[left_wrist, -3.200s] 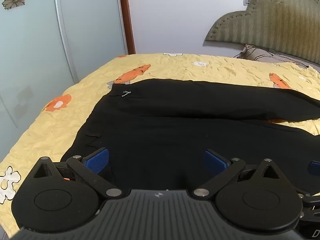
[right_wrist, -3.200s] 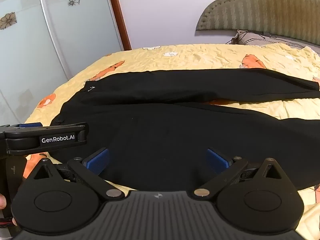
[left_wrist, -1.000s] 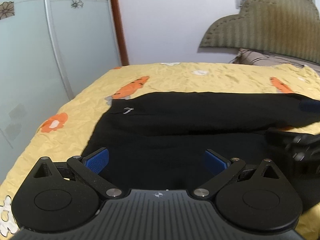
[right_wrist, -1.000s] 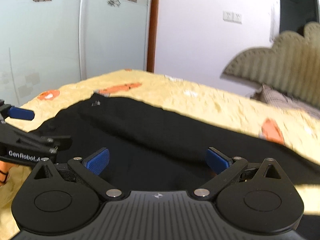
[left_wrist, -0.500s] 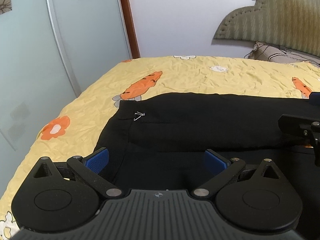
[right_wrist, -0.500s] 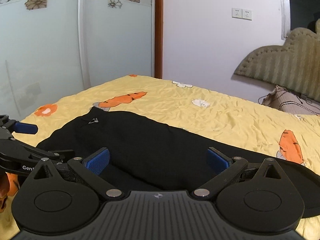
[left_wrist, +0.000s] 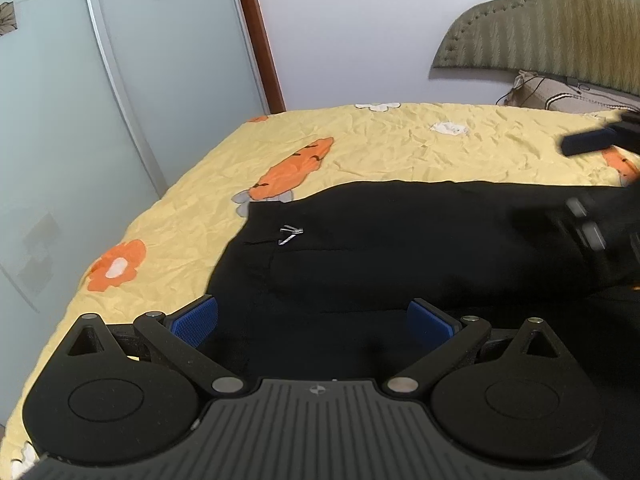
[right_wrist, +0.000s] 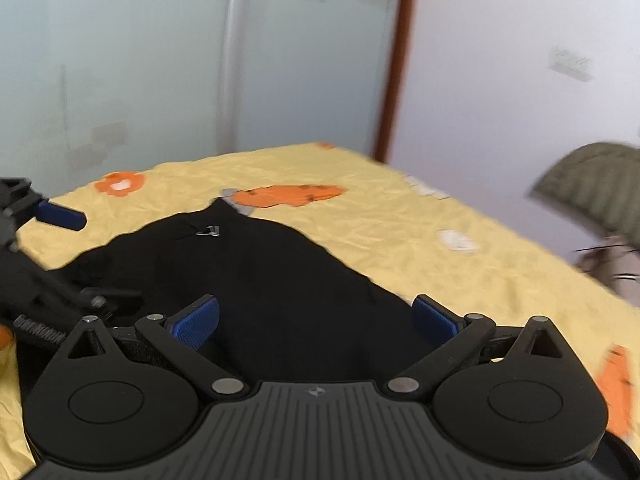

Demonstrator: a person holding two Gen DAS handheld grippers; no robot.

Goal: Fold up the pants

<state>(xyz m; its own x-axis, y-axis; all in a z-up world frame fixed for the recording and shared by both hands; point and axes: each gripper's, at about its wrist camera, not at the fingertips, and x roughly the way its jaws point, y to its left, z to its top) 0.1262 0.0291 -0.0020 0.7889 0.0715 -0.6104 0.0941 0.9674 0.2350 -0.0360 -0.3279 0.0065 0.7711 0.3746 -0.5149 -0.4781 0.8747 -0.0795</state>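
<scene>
A bed [left_wrist: 380, 140] carries everything, covered by a wrinkled yellow sheet [left_wrist: 192, 224] printed with orange carrots and flowers. Black pants [left_wrist: 400, 240] lie flat on the sheet, their waist end just beside the carrot print [left_wrist: 292, 172].

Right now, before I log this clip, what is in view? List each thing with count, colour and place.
pants: one, black, spread flat across the bed, waist toward the wardrobe
clasp: one, silver, on the waistband
bedspread: one, yellow with orange carrots and flowers, under the pants
wardrobe: frosted pale doors with flower decals, beside the bed
headboard: one, olive, padded, against the far wall
pillow: one, beige, below the headboard
sockets: white, on the wall, blurred
left gripper: one, black with blue fingers, open above the pants
right gripper: one, black with blue fingers, open above the pants
</scene>
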